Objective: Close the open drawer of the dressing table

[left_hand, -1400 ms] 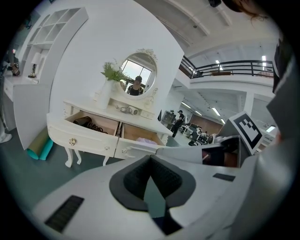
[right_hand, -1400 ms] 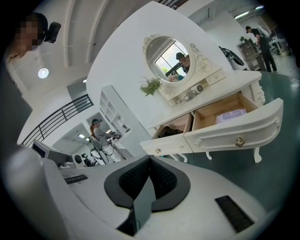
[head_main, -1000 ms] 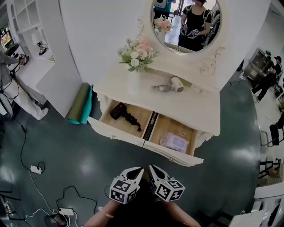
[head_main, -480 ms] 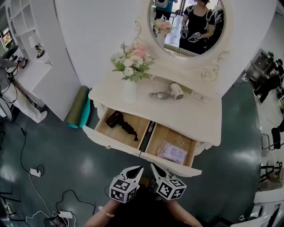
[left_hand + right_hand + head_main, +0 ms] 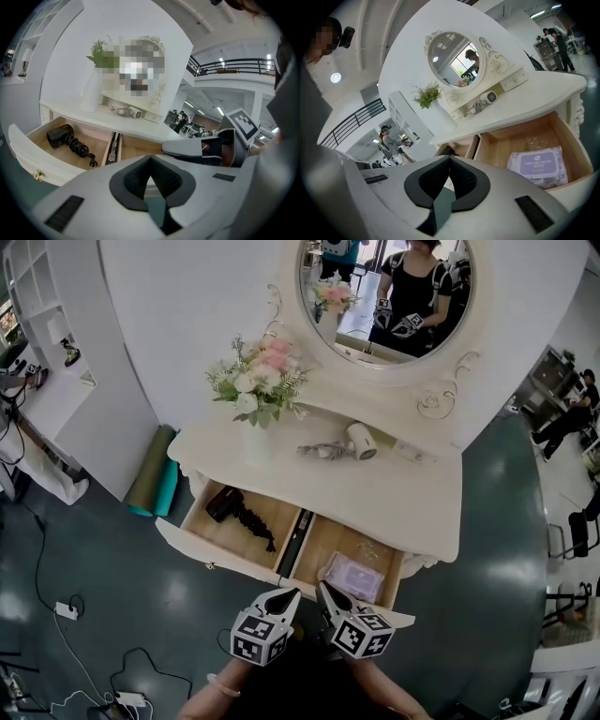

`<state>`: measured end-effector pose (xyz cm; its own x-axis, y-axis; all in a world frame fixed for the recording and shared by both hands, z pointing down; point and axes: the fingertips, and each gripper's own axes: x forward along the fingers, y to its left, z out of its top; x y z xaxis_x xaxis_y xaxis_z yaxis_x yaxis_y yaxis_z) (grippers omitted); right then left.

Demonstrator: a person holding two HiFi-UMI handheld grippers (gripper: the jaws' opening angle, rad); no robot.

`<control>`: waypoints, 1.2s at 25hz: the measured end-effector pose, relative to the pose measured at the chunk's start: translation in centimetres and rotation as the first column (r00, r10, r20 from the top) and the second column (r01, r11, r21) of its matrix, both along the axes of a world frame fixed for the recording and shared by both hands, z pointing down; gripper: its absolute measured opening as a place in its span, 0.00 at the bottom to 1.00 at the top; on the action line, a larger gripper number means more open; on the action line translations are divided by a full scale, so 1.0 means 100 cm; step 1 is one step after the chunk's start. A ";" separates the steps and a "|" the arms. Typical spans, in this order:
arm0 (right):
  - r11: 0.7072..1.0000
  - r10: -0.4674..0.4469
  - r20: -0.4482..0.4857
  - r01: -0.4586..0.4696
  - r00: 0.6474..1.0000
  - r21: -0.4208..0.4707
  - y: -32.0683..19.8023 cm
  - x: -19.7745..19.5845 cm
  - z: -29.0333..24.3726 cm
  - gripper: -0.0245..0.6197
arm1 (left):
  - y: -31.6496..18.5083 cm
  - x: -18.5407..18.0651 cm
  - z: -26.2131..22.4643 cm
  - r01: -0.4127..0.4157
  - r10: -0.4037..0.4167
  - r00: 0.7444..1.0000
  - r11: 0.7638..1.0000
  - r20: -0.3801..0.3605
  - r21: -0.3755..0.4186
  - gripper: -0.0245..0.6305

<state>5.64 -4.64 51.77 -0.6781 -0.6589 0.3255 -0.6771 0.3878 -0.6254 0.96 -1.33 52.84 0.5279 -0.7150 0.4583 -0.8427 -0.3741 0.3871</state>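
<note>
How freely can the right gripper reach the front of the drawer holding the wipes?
Probably yes: the right gripper sits just before that drawer front, jaws closed on nothing, with nothing visible between them.

Entry: you are working in a staged bedroom corner inside a large open hall, not a home.

Evidence:
- The white carved dressing table (image 5: 394,493) and its round white-framed mirror (image 5: 389,296) back onto a plain white wall panel (image 5: 187,315), set on a glossy dark grey-green floor (image 5: 112,549).
- A white power strip (image 5: 64,611) and loose black cables (image 5: 37,559) lie on that floor.
- The left gripper view shows a black mezzanine railing (image 5: 234,65) under ceiling strip lights (image 5: 269,58).
- The right gripper view shows another person (image 5: 389,140) standing in the open space beyond.
</note>
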 end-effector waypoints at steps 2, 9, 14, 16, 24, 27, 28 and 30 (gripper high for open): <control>1.000 0.008 0.000 -0.008 1.000 -0.002 -0.007 0.006 0.002 0.08 | -0.006 0.005 0.003 -0.004 0.005 1.000 1.000 0.005 -0.003 0.07; 0.998 0.034 0.002 -0.034 0.999 -0.045 -0.007 0.017 0.018 0.08 | -0.010 0.014 0.013 -0.043 0.045 0.997 0.998 0.059 -0.035 0.07; 0.996 0.052 0.016 -0.050 0.999 -0.078 0.012 0.021 0.026 0.08 | 0.007 0.019 0.024 -0.068 0.074 0.995 0.994 0.064 -0.091 0.07; 0.993 0.071 0.014 -0.069 0.997 -0.093 0.017 0.026 0.032 0.08 | 0.013 0.026 0.030 -0.095 0.102 0.992 0.990 0.069 -0.107 0.07; 0.974 0.163 -0.026 -0.165 0.986 -0.156 0.040 0.056 0.059 0.08 | 0.035 0.057 0.057 -0.211 0.223 0.974 0.961 0.049 -0.178 0.07; 0.967 0.182 -0.052 -0.188 0.982 -0.171 0.048 0.065 0.069 0.08 | 0.037 0.062 0.070 -0.225 0.241 0.969 0.952 0.055 -0.207 0.07; 0.965 0.184 -0.057 -0.192 0.981 -0.179 0.052 0.068 0.072 0.08 | 0.038 0.063 0.075 -0.229 0.247 0.967 0.949 0.057 -0.216 0.07; 0.959 0.191 -0.064 -0.200 0.979 -0.200 0.059 0.072 0.081 0.08 | 0.039 0.066 0.083 -0.236 0.256 0.965 0.944 0.062 -0.230 0.07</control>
<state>12.89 1.22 59.84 -0.5247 -0.6935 0.4936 -0.7555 0.1121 -0.6455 7.53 2.55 61.17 0.6242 -0.4449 0.6423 -0.7702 -0.4885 0.4101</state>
